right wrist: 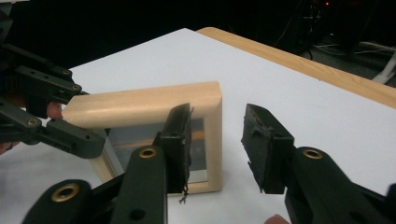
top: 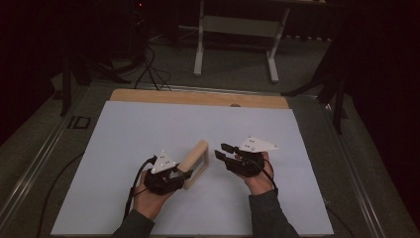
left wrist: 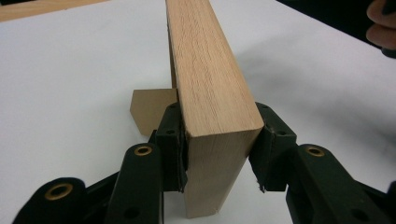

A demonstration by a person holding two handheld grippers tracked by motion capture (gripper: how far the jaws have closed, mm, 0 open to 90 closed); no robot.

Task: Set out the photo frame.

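Fingers (left wrist: pixel 170 140) of the left gripper (top: pixel 184 174) clamped the wooden frame's (top: pixel 195 162) near end upright, while the right gripper (top: pixel 221 150), jaws apart and empty, needed to square up on the far edge before squeezing.

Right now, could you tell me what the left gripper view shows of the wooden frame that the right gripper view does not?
The left gripper view shows the wooden frame's narrow edge clamped between the left gripper's pads, with a tan stand piece behind it. The right gripper view shows the frame's glazed front and the right gripper, its jaws apart, off the wood. Both show the frame standing upright on the white sheet.
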